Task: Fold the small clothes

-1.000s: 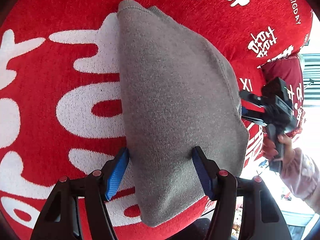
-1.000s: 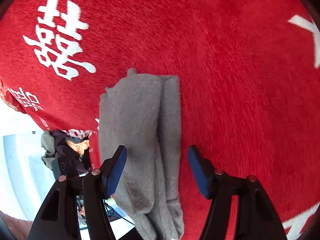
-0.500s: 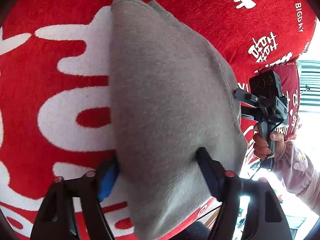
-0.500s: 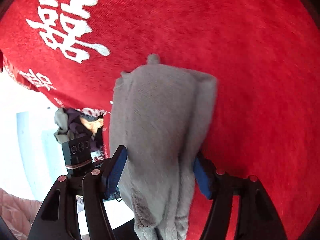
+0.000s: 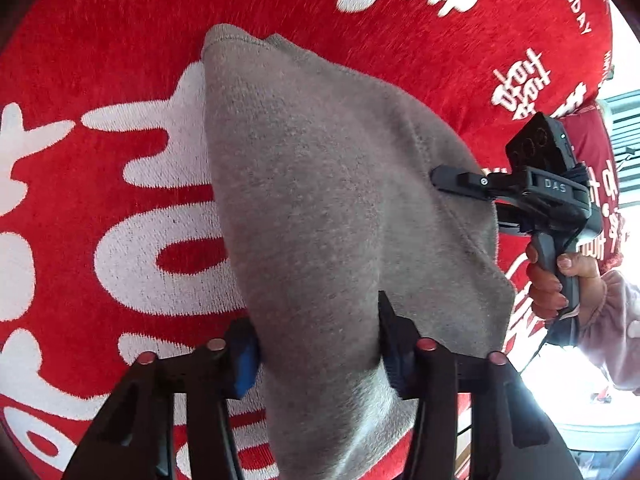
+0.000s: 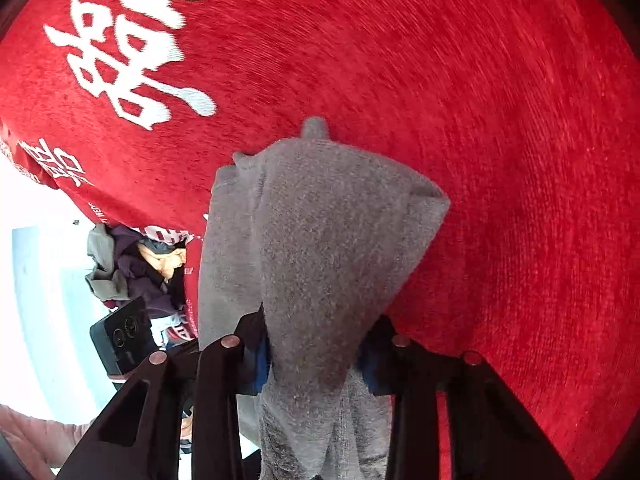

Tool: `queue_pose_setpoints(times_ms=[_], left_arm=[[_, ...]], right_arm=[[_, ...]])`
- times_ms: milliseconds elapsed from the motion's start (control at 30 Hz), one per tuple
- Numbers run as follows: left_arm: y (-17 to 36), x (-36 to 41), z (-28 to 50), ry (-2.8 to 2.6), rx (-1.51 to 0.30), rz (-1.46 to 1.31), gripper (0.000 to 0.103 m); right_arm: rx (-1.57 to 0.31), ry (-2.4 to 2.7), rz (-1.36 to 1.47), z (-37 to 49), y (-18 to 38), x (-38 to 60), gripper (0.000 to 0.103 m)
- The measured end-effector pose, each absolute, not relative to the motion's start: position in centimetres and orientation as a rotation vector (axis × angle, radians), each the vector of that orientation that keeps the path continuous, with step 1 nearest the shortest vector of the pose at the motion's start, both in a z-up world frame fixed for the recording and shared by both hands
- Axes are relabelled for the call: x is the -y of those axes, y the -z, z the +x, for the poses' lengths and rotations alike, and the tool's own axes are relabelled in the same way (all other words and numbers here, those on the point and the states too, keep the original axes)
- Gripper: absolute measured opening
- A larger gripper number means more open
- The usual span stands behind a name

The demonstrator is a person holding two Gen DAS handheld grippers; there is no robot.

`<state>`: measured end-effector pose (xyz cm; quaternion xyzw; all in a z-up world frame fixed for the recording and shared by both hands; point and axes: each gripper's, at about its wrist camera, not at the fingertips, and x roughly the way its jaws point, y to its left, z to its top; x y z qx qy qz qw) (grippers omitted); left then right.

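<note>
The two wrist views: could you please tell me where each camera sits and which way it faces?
Left wrist: on the left gripper, looking steeply down its fingers at the grey cloth between its closing jaws; the right gripper and hand show.
Right wrist: on the right gripper, looking down at the cloth it is closing on; a sleeve shows.
Shared: the cloth and the red cover.
</note>
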<state>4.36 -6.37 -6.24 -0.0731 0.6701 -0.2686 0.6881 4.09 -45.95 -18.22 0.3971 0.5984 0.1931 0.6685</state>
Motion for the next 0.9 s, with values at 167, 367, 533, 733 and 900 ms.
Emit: queue_pose_setpoints(times_ms=[167, 367, 533, 733, 900], left_arm=[[4.9, 6.2, 4.1, 0.617, -1.487, -0.178, 0.049], [2.1, 5.1, 2.7, 0.652, -1.466, -0.202, 0.049], [-0.4, 3.2, 1.4, 0.679, -1.440, -0.221, 0.049], [-2.7, -1.3, -0.9, 0.685, -1.429, -0.216, 0.049], [-3.3, -6.0, -2.7, 0.653, -1.434, -0.205, 0.049]], right_arm=[[-1.321, -0.426, 0.963, 3.3, 16.9, 45.9, 0.037], [-1.323, -0.426, 0.979, 2.4, 14.7, 44.2, 0.037], [-1.312, -0.431, 0.985, 0.8, 12.2, 42.5, 0.037], [-1.315, -0.449, 0.989, -1.6, 10.2, 38.0, 0.037], [-1.324, -0.482, 0.988, -2.8, 10.3, 32.8, 0.037]])
